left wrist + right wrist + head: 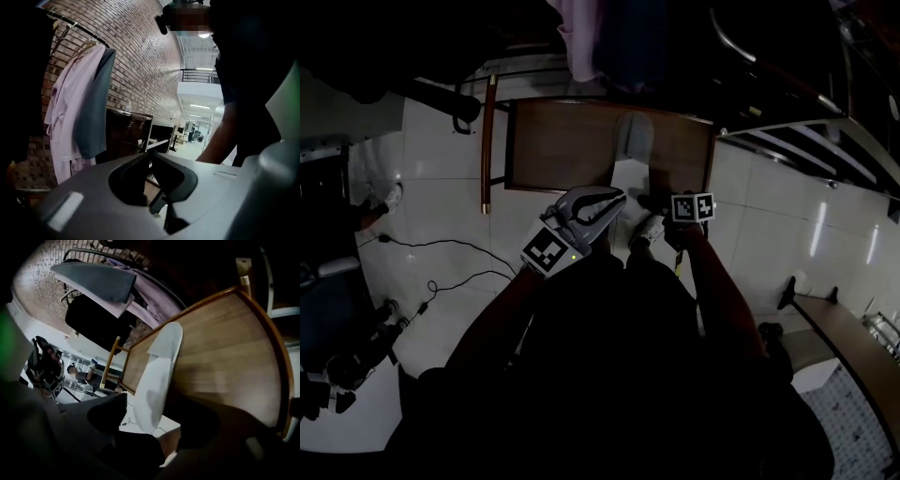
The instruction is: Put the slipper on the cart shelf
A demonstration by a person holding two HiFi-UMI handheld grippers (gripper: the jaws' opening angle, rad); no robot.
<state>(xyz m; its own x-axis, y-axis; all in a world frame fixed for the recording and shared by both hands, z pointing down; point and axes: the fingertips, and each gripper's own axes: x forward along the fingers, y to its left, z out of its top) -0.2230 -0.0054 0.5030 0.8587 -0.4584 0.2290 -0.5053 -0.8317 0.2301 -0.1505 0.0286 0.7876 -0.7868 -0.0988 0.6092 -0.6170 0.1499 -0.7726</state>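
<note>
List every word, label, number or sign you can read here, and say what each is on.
None can be read.
The left marker cube and the right marker cube carry only black-and-white square patterns, no letters or digits.
The slipper shows no print in these dark views.

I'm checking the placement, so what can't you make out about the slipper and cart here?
Head view: heel end of the slipper, behind the left gripper.
Right gripper view: whether tongs of the right gripper touch the slipper; too dark.
Head view: anything under the cart shelf, covered by its board.
</note>
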